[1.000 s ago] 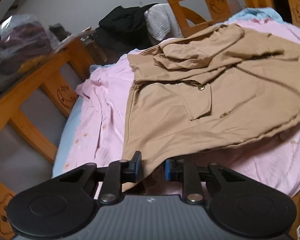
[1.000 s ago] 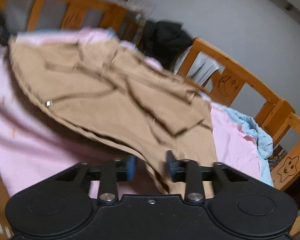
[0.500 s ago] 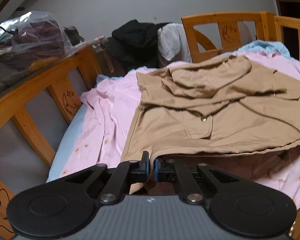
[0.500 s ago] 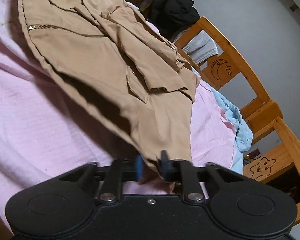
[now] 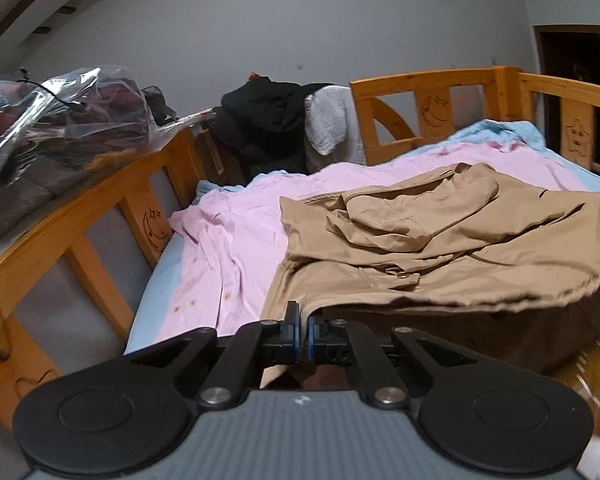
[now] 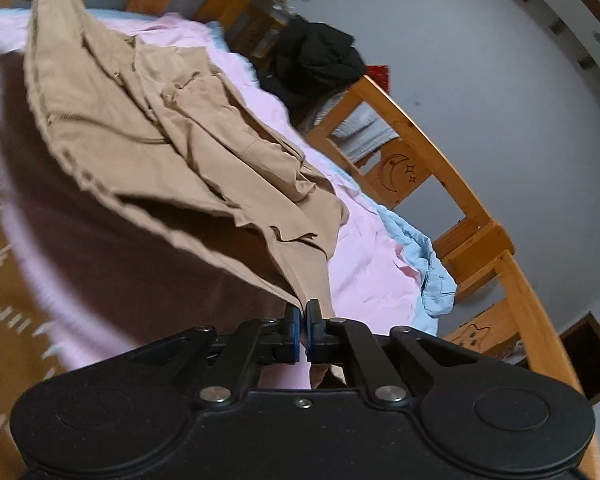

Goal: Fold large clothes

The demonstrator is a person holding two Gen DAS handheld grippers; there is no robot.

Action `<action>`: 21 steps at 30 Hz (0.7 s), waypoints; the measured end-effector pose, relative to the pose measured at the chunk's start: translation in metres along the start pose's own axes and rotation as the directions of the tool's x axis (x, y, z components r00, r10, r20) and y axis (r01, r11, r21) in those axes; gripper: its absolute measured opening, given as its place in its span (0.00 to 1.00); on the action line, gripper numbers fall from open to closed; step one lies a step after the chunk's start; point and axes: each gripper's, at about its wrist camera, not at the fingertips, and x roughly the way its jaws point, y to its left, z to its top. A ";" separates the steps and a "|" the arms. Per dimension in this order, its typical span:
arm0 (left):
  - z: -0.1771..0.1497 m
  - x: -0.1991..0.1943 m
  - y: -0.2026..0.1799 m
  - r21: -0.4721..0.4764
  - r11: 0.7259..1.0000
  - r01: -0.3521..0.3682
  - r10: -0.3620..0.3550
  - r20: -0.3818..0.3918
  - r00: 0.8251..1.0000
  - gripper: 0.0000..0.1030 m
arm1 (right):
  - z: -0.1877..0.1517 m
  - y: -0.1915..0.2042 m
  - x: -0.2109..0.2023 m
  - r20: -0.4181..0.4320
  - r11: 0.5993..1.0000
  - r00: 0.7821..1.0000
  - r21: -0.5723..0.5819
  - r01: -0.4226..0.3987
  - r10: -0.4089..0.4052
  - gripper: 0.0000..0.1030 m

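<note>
A tan jacket (image 5: 440, 256) lies on the pink sheet (image 5: 240, 232) of a wooden bed, its sleeves folded over its body. My left gripper (image 5: 303, 330) is shut on the jacket's near hem corner and holds it above the sheet. In the right wrist view the jacket (image 6: 148, 132) stretches away to the upper left, and my right gripper (image 6: 302, 326) is shut on its other hem corner. The hem hangs lifted between both grippers, with a dark shadow under it.
Wooden bed rails (image 5: 100, 216) (image 6: 432, 168) run along both sides. A black garment (image 5: 268, 120) and a white cloth (image 5: 332, 124) hang at the far rail. A clear bag of clothes (image 5: 52, 128) sits at the left. A blue blanket (image 6: 428, 264) lies at the sheet's edge.
Both grippers have closed on the jacket's near hem and lifted it off the sheet. The hem is now raised and pulled taut between them.
</note>
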 end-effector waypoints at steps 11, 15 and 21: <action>0.029 -0.006 0.013 -0.009 0.999 0.036 -0.036 -0.016 0.999 0.03 | 0.018 -0.024 -0.037 -0.029 0.998 0.998 0.037 -0.053 0.054 0.01; 0.059 0.035 0.019 0.018 1.000 0.017 -0.016 -0.030 0.999 0.03 | 0.034 -0.048 0.005 -0.042 0.997 0.999 0.069 -0.026 0.029 0.01; 0.093 0.115 0.031 0.048 0.999 -0.010 0.014 -0.082 0.996 0.03 | 0.058 -0.079 0.087 -0.075 0.997 0.997 0.078 0.001 0.005 0.02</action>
